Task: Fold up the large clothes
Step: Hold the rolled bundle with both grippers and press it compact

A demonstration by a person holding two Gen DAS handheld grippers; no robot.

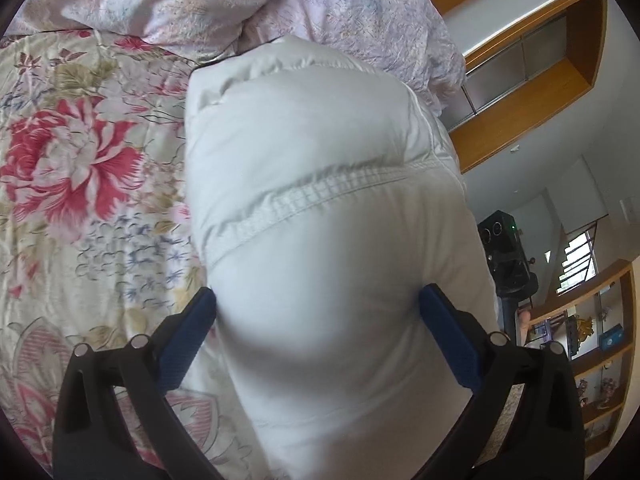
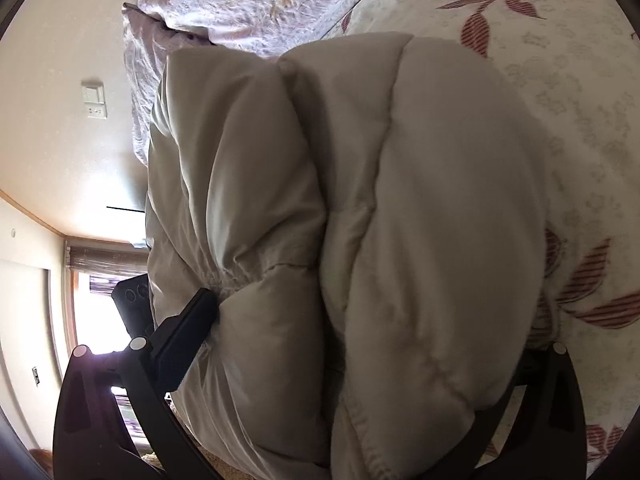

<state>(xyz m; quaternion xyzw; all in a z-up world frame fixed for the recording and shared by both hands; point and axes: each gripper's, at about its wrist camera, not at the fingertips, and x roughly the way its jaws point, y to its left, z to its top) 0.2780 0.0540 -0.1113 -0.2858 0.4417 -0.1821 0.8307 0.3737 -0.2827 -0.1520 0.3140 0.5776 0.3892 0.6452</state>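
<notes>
1. The left gripper has its two blue fingers spread wide and pressed into either side of a thick bundle of the white puffer jacket, so it is clamped on the padded cloth.
2. In the left wrist view the jacket fills the middle, with a stitched, ribbed band running across it at a slant.
3. The jacket lies over the floral bedspread, which shows a large red and pink flower to the left of the bundle.
4. Beyond the jacket, at the top, lies a crumpled pale lilac quilt.
5. The right gripper also has the jacket between its jaws (here the cloth looks beige in shadow).
6. Its left finger digs into a gathered seam of the padding; the other finger is hidden under a bulging fold, so only its black frame shows.
7. The grip is wide, filled with stacked quilted layers of the jacket.
8. In the right wrist view the bedspread lies to the right of the jacket, and the lilac quilt is above.
9. At the right edge of the left wrist view stand wooden shelves and a black device beyond the bed.
</notes>
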